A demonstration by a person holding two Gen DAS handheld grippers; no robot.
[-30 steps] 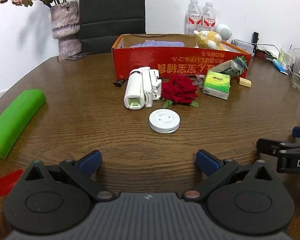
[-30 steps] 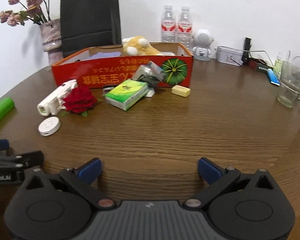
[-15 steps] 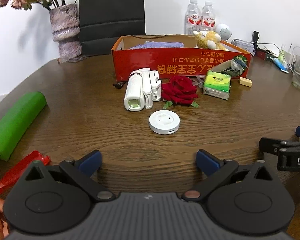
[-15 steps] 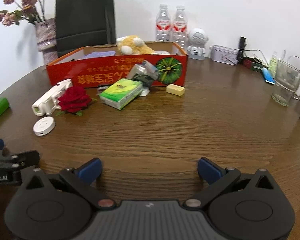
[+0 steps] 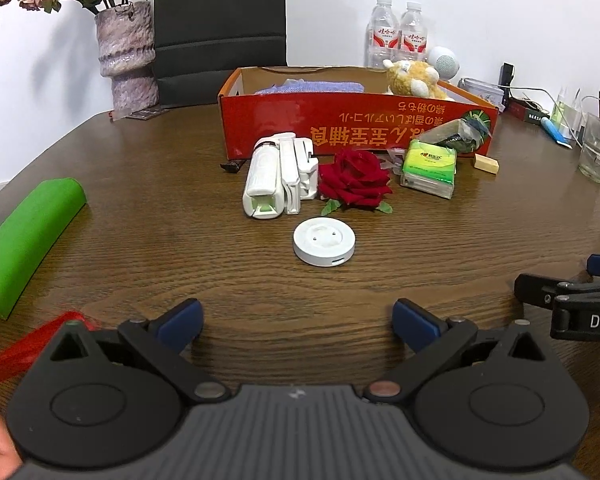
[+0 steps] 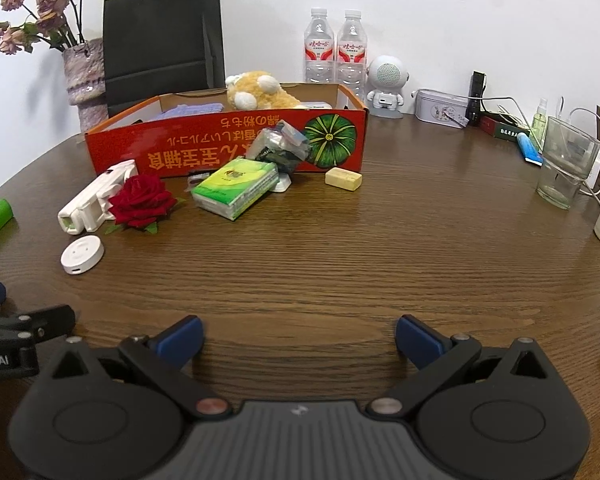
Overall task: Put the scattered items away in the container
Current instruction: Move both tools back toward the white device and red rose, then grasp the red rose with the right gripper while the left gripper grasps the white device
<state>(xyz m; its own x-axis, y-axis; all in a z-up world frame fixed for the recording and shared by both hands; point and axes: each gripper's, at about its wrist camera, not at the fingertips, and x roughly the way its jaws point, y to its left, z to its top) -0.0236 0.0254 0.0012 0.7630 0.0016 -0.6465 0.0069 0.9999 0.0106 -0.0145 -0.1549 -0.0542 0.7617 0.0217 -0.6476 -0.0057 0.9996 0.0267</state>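
Both grippers spread wide and empty, loose items not yet picked up, box at frame centre-top.

Left wrist view: left gripper (image 5: 296,316) low centre, jaws wide apart, touching nothing. Puck (image 5: 324,241) mid-frame looks light, stiff and slick, so grip across the rim. Rose (image 5: 355,179) above it is soft, take it gently by the head. White gadget (image 5: 278,176) left of the rose, rigid. Box (image 5: 356,128) behind.
Right wrist view: right gripper (image 6: 298,338) low centre, also spread, holding nothing. Tissue pack (image 6: 236,187) centre-left is squashy, pinch the short sides. Eraser (image 6: 343,178) right of it, small and firm.
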